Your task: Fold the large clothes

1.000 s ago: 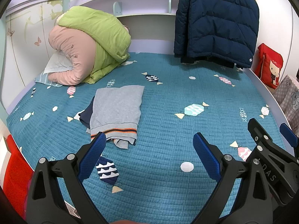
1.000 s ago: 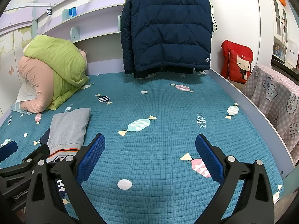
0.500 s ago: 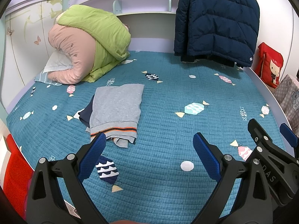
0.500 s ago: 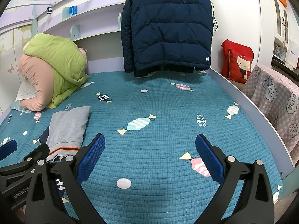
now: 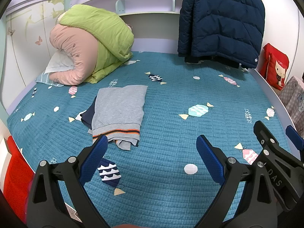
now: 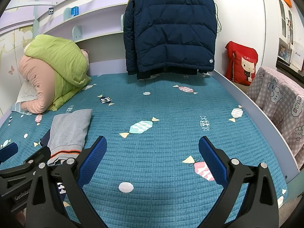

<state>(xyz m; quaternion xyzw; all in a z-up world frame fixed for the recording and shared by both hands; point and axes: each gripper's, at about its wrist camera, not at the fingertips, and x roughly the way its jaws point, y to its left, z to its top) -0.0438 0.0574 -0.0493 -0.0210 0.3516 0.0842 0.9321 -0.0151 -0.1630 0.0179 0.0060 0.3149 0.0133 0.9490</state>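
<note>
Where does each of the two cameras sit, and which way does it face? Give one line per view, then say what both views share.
Left wrist: on the left gripper, facing along the bed toward the folded grey garment; its open jaws show, plus the right gripper at the right edge.
Right wrist: on the right gripper, facing the navy jacket; its open jaws show, plus the left gripper at lower left.
Shared: teal bedspread, grey garment, jacket, green duvet, red cushion.

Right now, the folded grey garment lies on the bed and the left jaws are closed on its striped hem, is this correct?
Not quite. The grey garment does lie folded on the bed, but the left gripper is open and holds nothing; its jaws stand wide apart, short of the striped hem. The left wrist view shows this.
</note>
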